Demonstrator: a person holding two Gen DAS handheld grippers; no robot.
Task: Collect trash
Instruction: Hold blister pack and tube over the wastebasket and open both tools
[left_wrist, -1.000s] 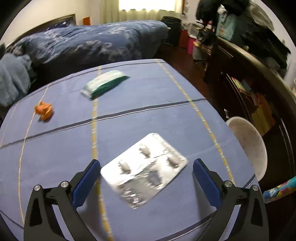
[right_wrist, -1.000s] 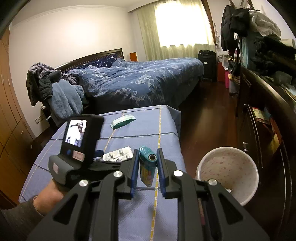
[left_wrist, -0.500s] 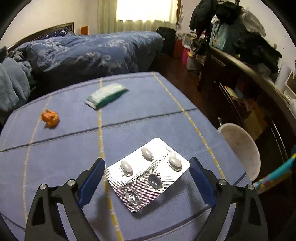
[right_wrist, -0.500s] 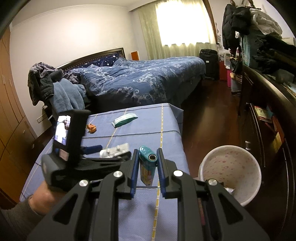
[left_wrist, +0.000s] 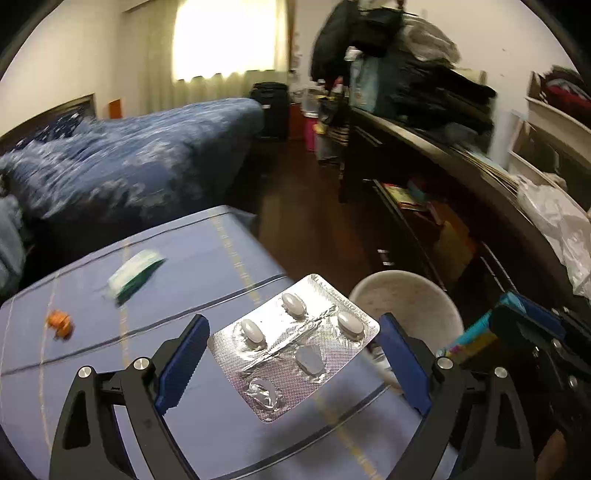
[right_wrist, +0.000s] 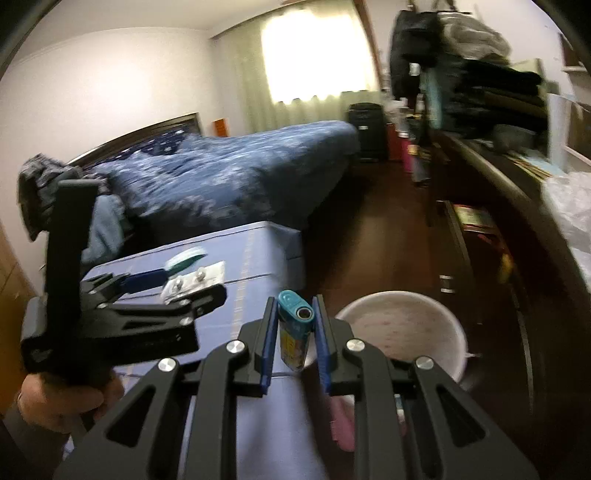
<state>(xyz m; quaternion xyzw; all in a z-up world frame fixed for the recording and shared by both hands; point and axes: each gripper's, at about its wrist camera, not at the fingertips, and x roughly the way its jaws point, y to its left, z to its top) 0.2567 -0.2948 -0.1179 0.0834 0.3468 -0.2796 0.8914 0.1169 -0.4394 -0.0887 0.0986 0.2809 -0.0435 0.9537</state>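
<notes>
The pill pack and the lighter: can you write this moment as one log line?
left gripper: holds pill pack, lifted | right gripper: shut on lighter | bin: below right gripper | wrappers on table: two

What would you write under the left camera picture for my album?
Left gripper carries a silver pill pack toward the white bin.

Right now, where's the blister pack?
The blister pack sits between the left gripper's fingers, lifted above the blue tablecloth near its right edge. The white bin is just to its right.
</notes>
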